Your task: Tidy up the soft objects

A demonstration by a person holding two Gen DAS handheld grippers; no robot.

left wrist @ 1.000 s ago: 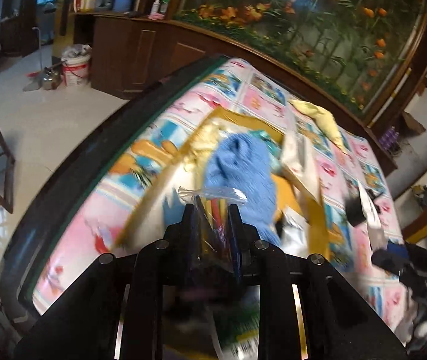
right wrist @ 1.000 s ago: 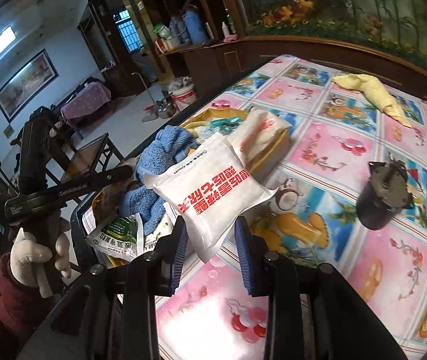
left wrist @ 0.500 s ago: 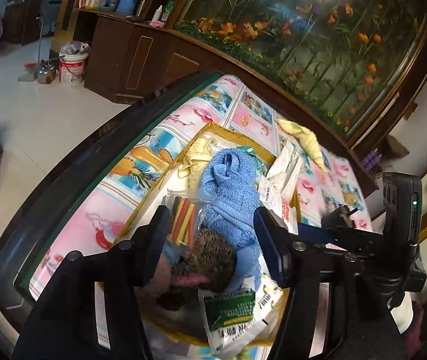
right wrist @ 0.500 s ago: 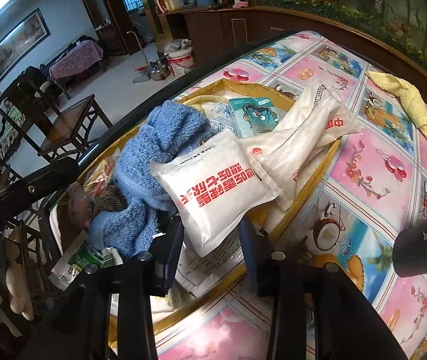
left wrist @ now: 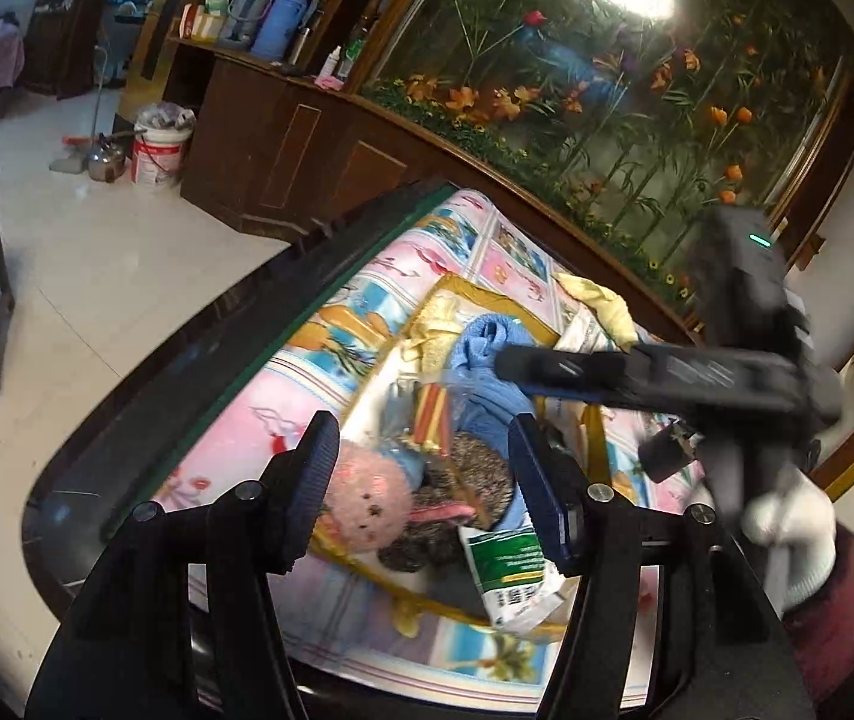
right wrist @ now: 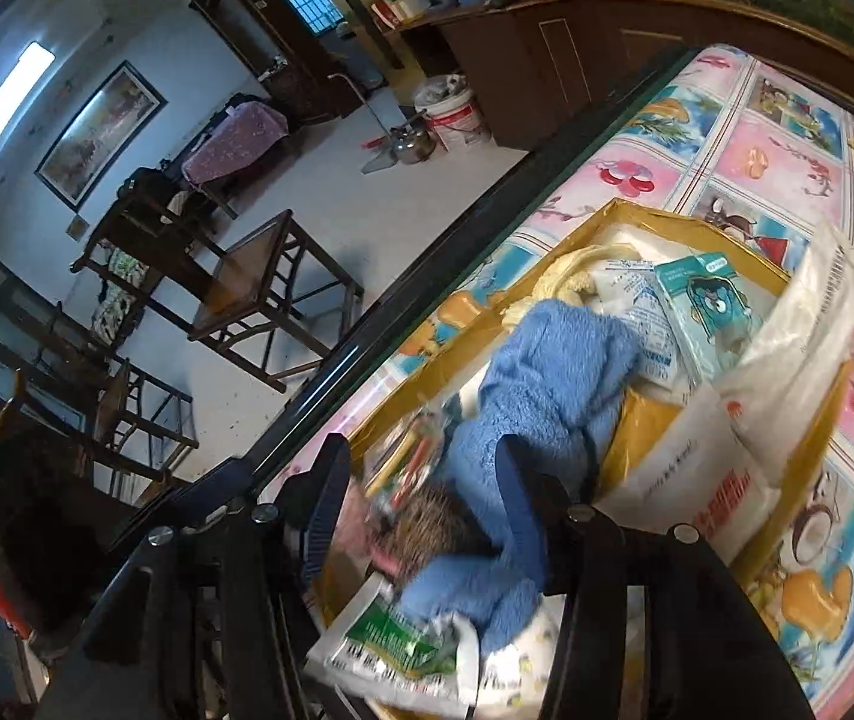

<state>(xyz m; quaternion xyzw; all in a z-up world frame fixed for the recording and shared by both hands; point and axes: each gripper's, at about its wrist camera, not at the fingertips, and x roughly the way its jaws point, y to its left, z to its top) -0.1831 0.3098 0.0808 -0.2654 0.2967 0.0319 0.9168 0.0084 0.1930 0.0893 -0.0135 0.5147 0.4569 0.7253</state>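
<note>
**A:** While the yellow tray [right wrist: 655, 222] sits near the table's long edge, on the patterned cloth [left wrist: 306, 414], what's inside it?

**B:** One blue towel [right wrist: 553, 372] heaped across the middle, one pink plush toy [left wrist: 366, 498] with brown spiky fur at the near end, one clear packet of coloured sticks [left wrist: 433, 414], one green-and-white packet [right wrist: 396, 642] at the near corner, one teal carton [right wrist: 709, 300], and at least two white bags [right wrist: 721, 468] leaning on the far rim. One yellow cloth [left wrist: 601, 306] lies outside, toward the table's far edge.

**A:** And the grippers?

**B:** Both released. The left gripper [left wrist: 420, 492] hangs spread above the plush toy, holding nothing. The right gripper [right wrist: 420, 498] gapes over the towel, one finger against its pile.

**A:** Risks?

**B:** I'd judge the pile overfull. The green packet overhangs the near corner and the bags tilt on the rim, so a careless nudge could spill them. Closing on the towel may drag the stick packet with it.
</note>
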